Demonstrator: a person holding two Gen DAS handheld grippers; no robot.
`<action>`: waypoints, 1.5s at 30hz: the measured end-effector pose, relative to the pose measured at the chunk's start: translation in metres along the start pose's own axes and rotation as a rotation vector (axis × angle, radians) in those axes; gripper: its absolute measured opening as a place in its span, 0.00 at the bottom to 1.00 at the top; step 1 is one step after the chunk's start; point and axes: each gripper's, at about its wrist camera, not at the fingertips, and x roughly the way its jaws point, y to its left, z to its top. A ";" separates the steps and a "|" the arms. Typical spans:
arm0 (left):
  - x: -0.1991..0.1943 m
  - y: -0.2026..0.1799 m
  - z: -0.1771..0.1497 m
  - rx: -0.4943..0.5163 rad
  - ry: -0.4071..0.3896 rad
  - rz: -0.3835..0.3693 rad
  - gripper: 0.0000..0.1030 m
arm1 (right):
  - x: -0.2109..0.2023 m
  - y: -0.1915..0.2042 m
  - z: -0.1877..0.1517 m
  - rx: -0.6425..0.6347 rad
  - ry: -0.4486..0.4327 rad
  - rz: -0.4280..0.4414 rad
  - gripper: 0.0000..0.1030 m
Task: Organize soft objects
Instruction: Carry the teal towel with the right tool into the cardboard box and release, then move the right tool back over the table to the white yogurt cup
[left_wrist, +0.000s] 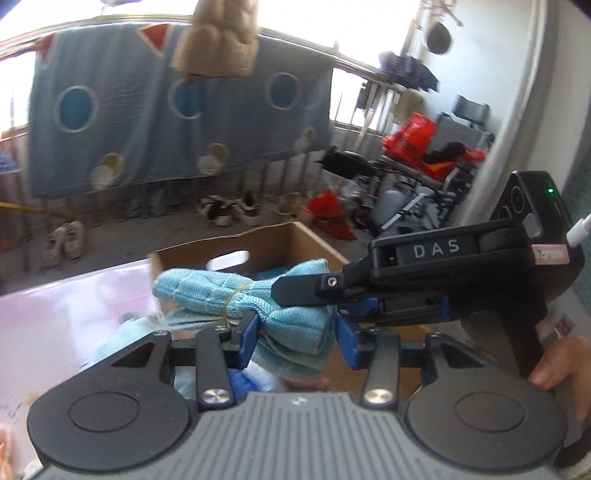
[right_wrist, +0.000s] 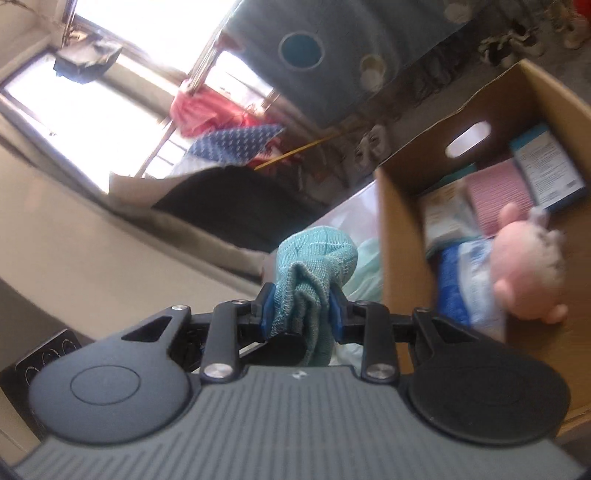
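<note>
Both black hand-held grippers, left (left_wrist: 295, 338) and right (right_wrist: 301, 312), clamp blue pads on one woven teal cloth bundle (left_wrist: 236, 295), tied with thread, at six o'clock of an open brown cardboard box (left_wrist: 314, 243).

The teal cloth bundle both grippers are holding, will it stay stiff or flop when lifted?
Likely floppy: the teal cloth bundle bunches and sags between the right gripper pads. The thin band around it probably keeps it together. Woven fabric looks grippy, unlikely to slip.
</note>
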 end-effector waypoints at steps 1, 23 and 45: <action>0.013 -0.007 0.002 0.017 0.009 -0.010 0.47 | -0.012 -0.010 0.005 0.005 -0.039 -0.024 0.28; 0.000 0.047 -0.032 -0.055 0.045 0.116 0.54 | -0.012 -0.090 0.004 -0.119 -0.093 -0.489 0.30; -0.128 0.156 -0.121 -0.260 0.021 0.398 0.62 | 0.044 -0.127 0.007 -0.009 0.049 -0.676 0.39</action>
